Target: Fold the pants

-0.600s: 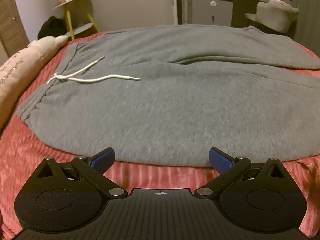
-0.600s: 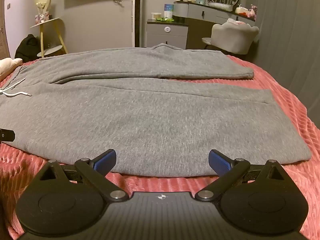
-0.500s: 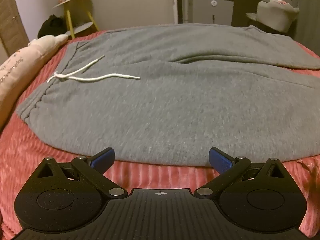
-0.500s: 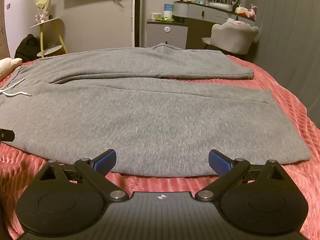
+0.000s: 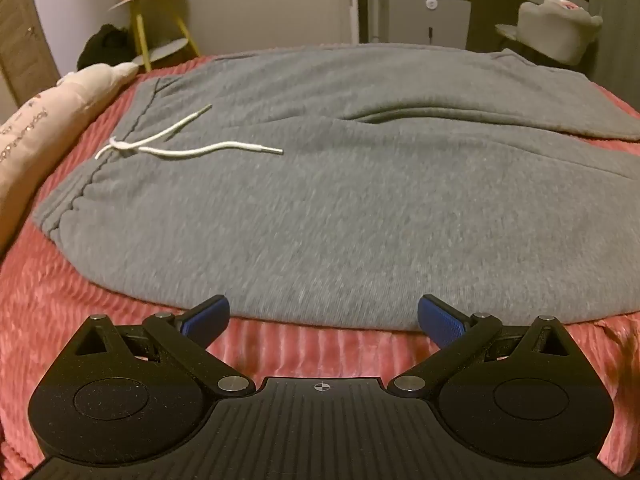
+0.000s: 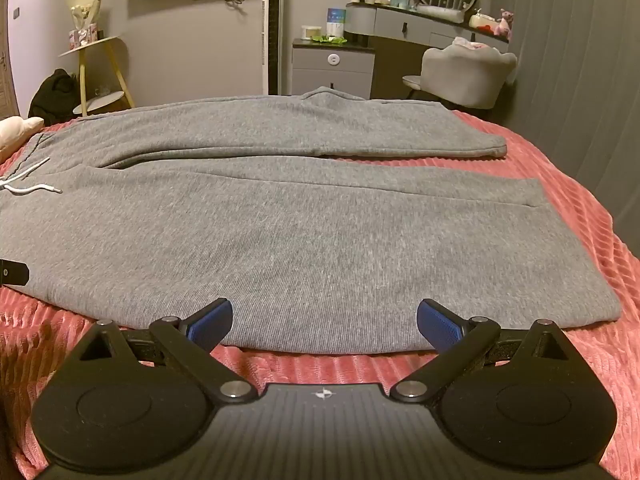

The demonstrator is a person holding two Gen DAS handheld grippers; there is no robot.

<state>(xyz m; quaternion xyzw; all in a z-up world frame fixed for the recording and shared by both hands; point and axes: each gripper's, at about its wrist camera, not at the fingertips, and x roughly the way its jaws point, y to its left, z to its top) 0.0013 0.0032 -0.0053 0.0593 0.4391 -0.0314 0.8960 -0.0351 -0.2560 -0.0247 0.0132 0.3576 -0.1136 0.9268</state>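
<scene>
Grey sweatpants (image 5: 320, 208) lie spread flat on a pink ribbed bedspread (image 5: 320, 344), waistband to the left with a white drawstring (image 5: 180, 146), legs running right. In the right wrist view the pants (image 6: 320, 240) show both legs, near leg cuff at right. My left gripper (image 5: 323, 318) is open and empty, just before the near edge of the pants by the hip. My right gripper (image 6: 325, 320) is open and empty, at the near edge of the near leg, its blue pads (image 6: 210, 322) over the fabric's edge.
A cream pillow (image 5: 48, 120) lies at the bed's left side. Beyond the bed stand a yellow side table (image 6: 100, 72), a grey drawer unit (image 6: 332, 68), a vanity with a padded chair (image 6: 464, 76). A bit of the left gripper (image 6: 14, 274) shows at the left.
Both grippers have crept very slightly forward towards the near edge of the pants. The pants have not moved and both grippers remain open.
</scene>
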